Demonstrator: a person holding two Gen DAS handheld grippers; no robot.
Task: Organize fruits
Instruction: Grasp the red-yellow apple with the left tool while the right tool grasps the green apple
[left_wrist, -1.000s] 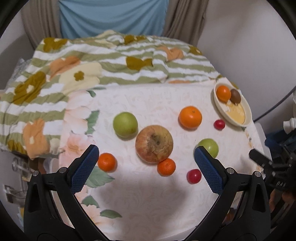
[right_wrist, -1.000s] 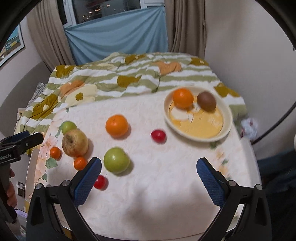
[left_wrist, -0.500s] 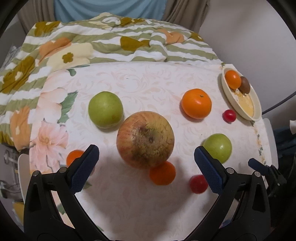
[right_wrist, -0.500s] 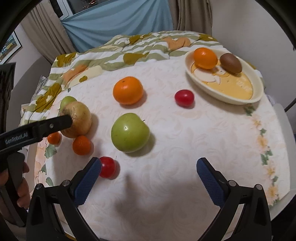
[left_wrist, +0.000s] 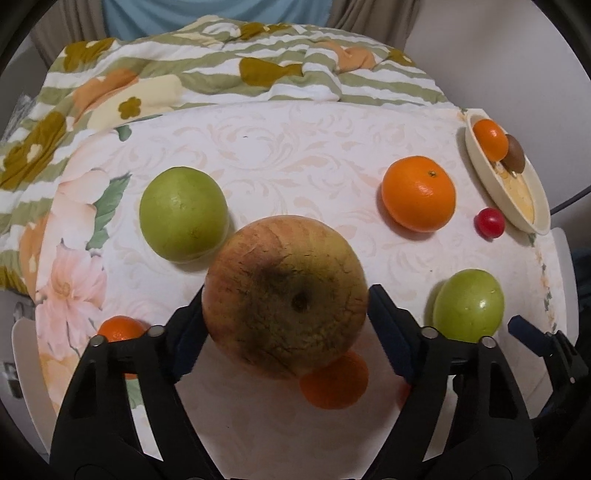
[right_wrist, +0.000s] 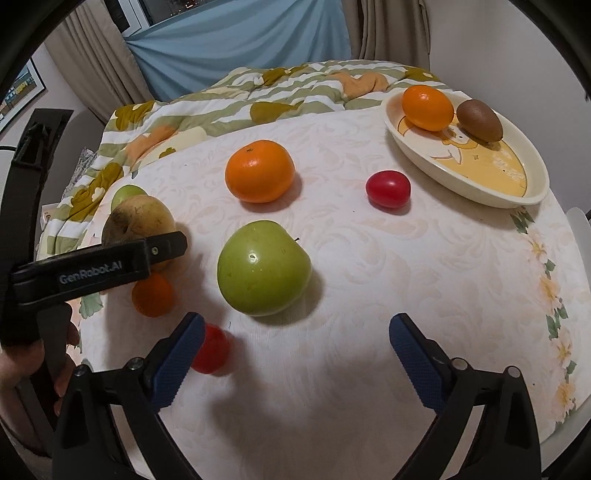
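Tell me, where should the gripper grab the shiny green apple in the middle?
Probably across the green apple at its widest, roundest sides, coming from the near edge with the open right gripper. It sits alone with bare cloth on both sides, so the fingers fit beside it.

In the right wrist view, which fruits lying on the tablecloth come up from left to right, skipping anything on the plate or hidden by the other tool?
Small mandarin → near red tomato → large orange → green apple → far red tomato.
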